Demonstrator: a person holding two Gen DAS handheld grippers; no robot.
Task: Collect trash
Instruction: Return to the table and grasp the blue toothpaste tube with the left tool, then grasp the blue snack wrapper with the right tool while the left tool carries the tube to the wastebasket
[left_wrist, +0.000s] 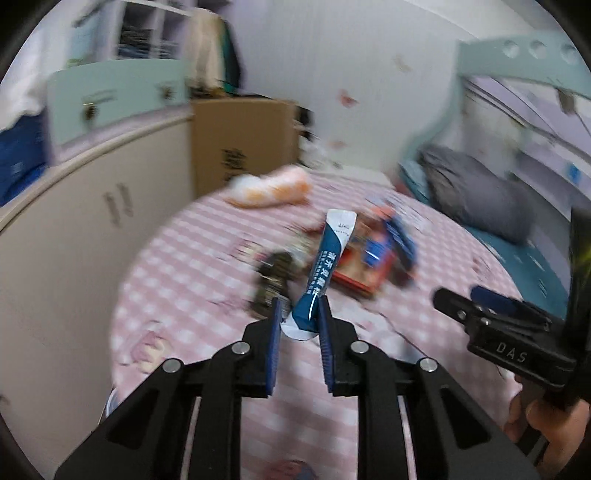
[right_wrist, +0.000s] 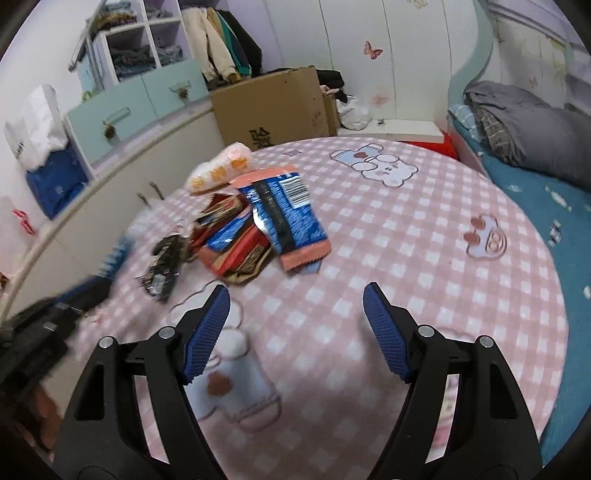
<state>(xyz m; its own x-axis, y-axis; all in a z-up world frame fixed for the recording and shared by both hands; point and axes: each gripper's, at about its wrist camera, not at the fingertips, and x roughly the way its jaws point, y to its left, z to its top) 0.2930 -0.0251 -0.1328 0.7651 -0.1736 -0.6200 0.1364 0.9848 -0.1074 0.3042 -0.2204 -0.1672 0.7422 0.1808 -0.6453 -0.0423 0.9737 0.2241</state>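
Observation:
My left gripper (left_wrist: 300, 308) is shut on a blue and white sachet (left_wrist: 325, 266) and holds it upright above the pink checked table. Beyond it lies a blurred pile of wrappers (left_wrist: 373, 254). In the right wrist view the pile shows clearly: a blue and pink wrapper (right_wrist: 286, 218), red and blue packets (right_wrist: 236, 245), a dark wrapper (right_wrist: 164, 264) and a white and orange packet (right_wrist: 221, 168). My right gripper (right_wrist: 297, 299) is open and empty, a short way in front of the pile. It also shows at the right of the left wrist view (left_wrist: 465, 299).
The round table has a pink checked cloth (right_wrist: 424, 236). A cardboard box (right_wrist: 269, 105) stands behind it, a cream cabinet (left_wrist: 74, 236) to the left, and a bed with a grey pillow (right_wrist: 535, 136) to the right.

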